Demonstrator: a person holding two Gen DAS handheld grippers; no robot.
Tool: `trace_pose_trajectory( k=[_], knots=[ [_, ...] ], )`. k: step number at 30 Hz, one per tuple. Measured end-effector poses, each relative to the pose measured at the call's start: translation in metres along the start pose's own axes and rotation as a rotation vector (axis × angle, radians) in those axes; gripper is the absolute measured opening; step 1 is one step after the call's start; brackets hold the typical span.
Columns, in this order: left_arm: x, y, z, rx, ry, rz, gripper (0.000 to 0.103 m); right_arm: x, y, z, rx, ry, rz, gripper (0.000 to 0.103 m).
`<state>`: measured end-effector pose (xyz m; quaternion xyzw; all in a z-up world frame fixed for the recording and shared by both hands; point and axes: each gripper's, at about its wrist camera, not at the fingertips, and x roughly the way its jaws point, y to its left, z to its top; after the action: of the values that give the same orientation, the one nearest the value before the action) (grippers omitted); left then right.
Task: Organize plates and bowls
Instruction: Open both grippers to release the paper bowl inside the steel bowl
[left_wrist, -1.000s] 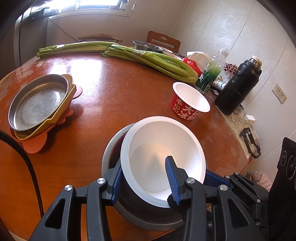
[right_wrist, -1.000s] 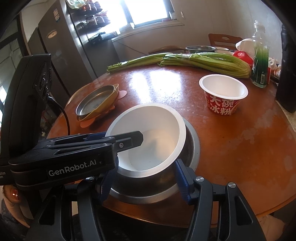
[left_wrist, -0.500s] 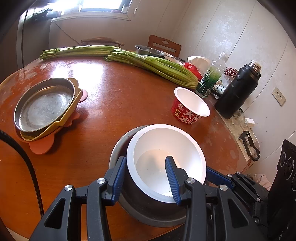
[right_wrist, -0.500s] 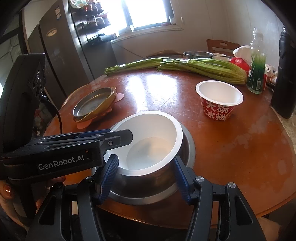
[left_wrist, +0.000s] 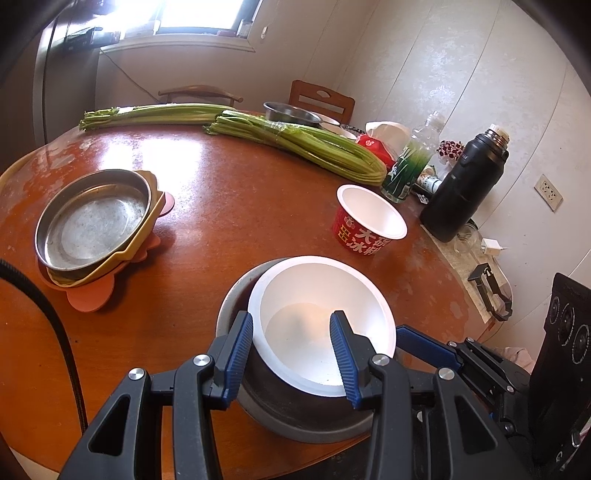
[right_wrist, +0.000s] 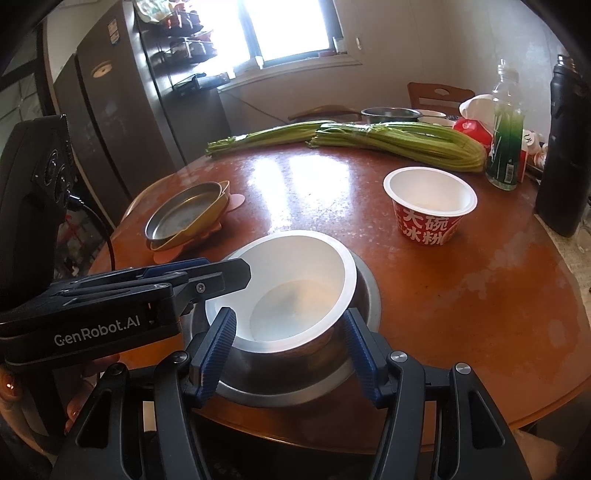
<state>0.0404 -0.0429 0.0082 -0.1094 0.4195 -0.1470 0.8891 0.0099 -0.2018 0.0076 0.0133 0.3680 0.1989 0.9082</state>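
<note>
Your left gripper (left_wrist: 291, 354) clamps the white-lined bowl's (left_wrist: 321, 325) near wall. Right gripper (right_wrist: 288, 350) straddles it, contact unclear. It looks stiff, light and slick inside the steel bowl (right_wrist: 365, 295); hold the rim.

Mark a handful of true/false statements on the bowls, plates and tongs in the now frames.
1. The white bowl sits inside the steel bowl. True.
2. The red paper cup is stacked in the white bowl. False: it stands apart on the table, farther from the cameras than the bowls.
3. The left tongs straddle the white bowl's rim, one finger inside and one outside. True.
4. The metal plate lies on bare table. False: it rests on a yellow dish, which sits on a pink mat.
5. The right tongs hold the celery. False: the celery lies across the far side of the table; those tongs flank the nested bowls.
</note>
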Motion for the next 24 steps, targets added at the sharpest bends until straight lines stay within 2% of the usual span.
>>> trace_pose_trajectory(
  k=[18, 24],
  knots=[
    [-0.015, -0.002, 0.003, -0.002, -0.034, 0.02, 0.043, -0.018, -0.008, 0.006, -0.007, -0.086, -0.026, 0.069],
    [-0.02, -0.009, 0.007, -0.008, -0.054, 0.037, 0.045, -0.028, -0.022, 0.012, 0.011, -0.131, -0.046, 0.071]
  ],
)
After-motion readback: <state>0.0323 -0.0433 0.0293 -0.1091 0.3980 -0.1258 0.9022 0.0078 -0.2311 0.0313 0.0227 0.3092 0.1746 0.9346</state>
